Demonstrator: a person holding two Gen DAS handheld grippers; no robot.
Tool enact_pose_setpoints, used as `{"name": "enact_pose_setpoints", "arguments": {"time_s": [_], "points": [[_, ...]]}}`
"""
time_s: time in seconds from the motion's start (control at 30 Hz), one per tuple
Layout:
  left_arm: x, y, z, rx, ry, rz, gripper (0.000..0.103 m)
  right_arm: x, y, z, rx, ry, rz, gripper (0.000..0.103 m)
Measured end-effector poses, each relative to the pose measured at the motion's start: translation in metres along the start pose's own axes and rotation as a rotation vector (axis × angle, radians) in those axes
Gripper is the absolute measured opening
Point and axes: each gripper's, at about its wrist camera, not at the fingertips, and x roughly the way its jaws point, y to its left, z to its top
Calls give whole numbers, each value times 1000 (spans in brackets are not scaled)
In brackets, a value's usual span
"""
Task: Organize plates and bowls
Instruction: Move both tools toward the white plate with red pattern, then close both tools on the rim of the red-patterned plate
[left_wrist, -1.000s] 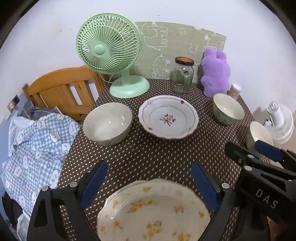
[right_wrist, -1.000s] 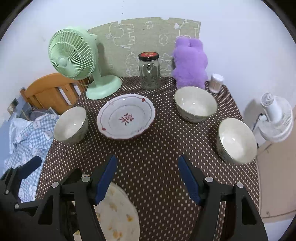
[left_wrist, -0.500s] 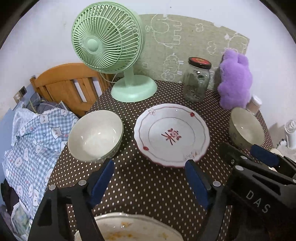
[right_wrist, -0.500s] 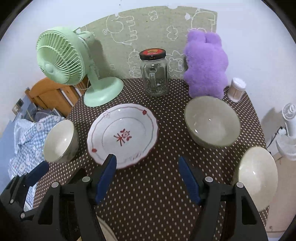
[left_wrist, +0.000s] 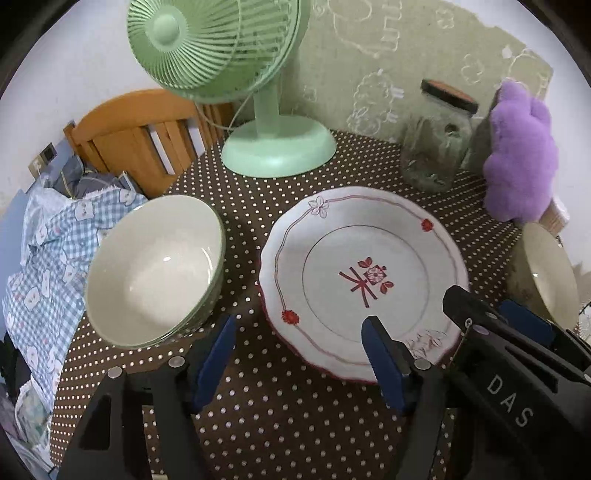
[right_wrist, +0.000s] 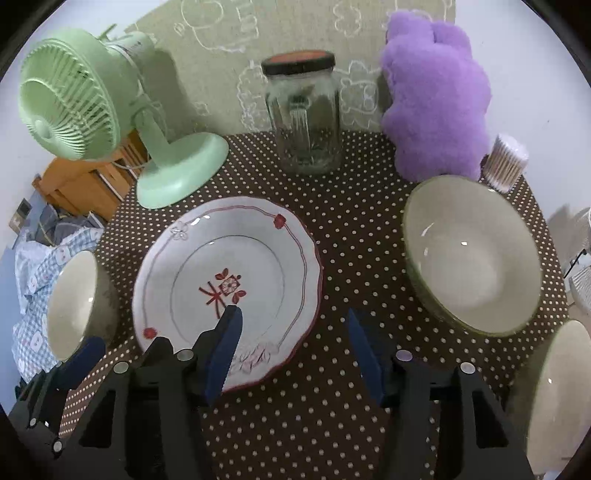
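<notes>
Both the left gripper (left_wrist: 299, 350) and right gripper (right_wrist: 293, 341) hover wide open and empty; ahead, the red-patterned plate (right_wrist: 225, 288) and three bowls (right_wrist: 469, 254) sit unstacked, so sorting appears barely begun.

Brown polka-dot table (right_wrist: 325, 229) is pretty packed: red-trimmed plate (right_wrist: 236, 273), three bowls (right_wrist: 469, 254) (right_wrist: 70, 302) (right_wrist: 557, 387), green fan (right_wrist: 177, 173), glass jar (right_wrist: 303, 114), purple plush (right_wrist: 436, 99), cotton swab tub (right_wrist: 504, 162).

Each black claw (left_wrist: 299, 354) (right_wrist: 293, 343) has blue pads, silver screws, white "DAS" lettering.
</notes>
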Motion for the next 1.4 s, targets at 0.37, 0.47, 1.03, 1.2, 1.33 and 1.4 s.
{"name": "enact_pose_setpoints", "arguments": {"time_s": [0.37, 0.47, 1.03, 1.2, 1.33, 1.4], "points": [[34, -1, 2, 6, 57, 13, 64, 34, 2, 4, -14, 49, -5, 50], [41, 0, 2, 1, 75, 7, 59, 41, 2, 2, -15, 64, -11, 40], [30, -4, -16, 82, 98, -3, 53, 23, -7, -23, 1, 115, -31, 32], [16, -6, -32, 119, 145, -26, 53, 7, -14, -45, 33, 150, -41, 32], [8, -7, -44, 152, 162, -43, 53, -2, -19, -60, 58, 171, -42, 32], [6, -7, -50, 163, 168, -49, 53, -5, -20, -67, 73, 182, -42, 32]]}}
